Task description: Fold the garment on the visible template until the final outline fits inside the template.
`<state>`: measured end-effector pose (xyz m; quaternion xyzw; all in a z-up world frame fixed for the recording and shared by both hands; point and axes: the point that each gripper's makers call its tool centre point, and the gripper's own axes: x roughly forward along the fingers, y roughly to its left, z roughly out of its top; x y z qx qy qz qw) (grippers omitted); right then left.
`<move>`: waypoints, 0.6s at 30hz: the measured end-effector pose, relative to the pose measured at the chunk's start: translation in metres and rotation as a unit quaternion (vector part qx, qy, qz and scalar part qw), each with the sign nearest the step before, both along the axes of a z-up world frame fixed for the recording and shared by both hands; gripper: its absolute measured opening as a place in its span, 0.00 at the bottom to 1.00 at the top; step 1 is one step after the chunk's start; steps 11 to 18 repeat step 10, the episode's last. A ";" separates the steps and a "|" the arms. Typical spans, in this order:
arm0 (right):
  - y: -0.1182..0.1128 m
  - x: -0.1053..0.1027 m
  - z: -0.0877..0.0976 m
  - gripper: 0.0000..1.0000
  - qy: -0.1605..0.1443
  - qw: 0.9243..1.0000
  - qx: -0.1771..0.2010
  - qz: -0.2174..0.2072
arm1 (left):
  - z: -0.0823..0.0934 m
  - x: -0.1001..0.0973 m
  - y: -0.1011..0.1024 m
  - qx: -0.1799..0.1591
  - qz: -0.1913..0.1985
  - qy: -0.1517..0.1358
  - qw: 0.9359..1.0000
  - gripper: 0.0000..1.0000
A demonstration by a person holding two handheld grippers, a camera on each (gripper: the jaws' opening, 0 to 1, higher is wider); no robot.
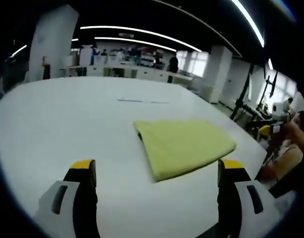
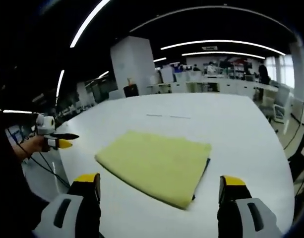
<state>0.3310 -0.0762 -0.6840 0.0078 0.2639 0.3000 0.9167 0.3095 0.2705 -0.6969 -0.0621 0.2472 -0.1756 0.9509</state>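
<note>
Folded yellow-green cloth garment lies flat on the white table, centre-right of the left gripper view. Left tongs and right tongs both gape wide, holding nothing.

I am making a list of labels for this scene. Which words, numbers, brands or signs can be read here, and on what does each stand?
None can be read.
The folded yellow garment and the white table bear no text.
The thin marks on the table beyond the garment are too small to read.
Things in the room behind are too blurred.
</note>
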 end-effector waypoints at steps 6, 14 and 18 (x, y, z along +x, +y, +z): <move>-0.007 -0.001 -0.004 0.98 0.006 1.000 -0.013 -0.009 | -0.002 -0.002 -0.004 0.001 -0.002 0.008 1.000 0.99; -0.009 -0.002 -0.004 0.97 0.008 1.000 -0.013 -0.012 | -0.003 -0.002 -0.006 0.008 -0.006 0.011 1.000 0.98; -0.009 -0.002 -0.004 0.97 0.008 1.000 -0.013 -0.012 | -0.003 -0.002 -0.006 0.008 -0.006 0.011 1.000 0.98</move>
